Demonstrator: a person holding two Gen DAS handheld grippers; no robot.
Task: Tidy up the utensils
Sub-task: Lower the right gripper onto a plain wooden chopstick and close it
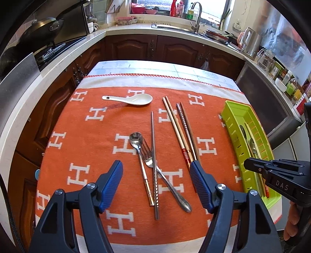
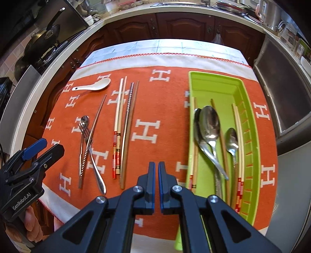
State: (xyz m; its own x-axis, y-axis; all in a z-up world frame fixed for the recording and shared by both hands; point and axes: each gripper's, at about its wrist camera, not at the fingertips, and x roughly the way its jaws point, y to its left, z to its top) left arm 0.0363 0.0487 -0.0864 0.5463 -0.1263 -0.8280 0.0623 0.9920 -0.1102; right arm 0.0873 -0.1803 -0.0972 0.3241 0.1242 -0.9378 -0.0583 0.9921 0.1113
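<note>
My left gripper (image 1: 156, 170) is open and empty, held above a small metal spoon (image 1: 140, 155), a fork (image 1: 165, 177) and a metal chopstick (image 1: 154, 161) that lie crossed on the orange cloth. A white ceramic spoon (image 1: 132, 98) lies further back. Wooden and metal chopsticks (image 1: 180, 134) lie to the right. My right gripper (image 2: 156, 169) is shut and empty, beside the left edge of the green tray (image 2: 250, 136). The tray holds metal spoons (image 2: 210, 126) and several chopsticks (image 2: 239, 148). The left gripper also shows at the left of the right wrist view (image 2: 43, 148).
The orange cloth with white H marks (image 1: 93, 148) covers a small table with edges all round. Dark wooden cabinets (image 1: 134, 46) and a pale counter ring the table. A stove with a pan (image 1: 42, 29) is at left, a sink (image 1: 196, 17) behind.
</note>
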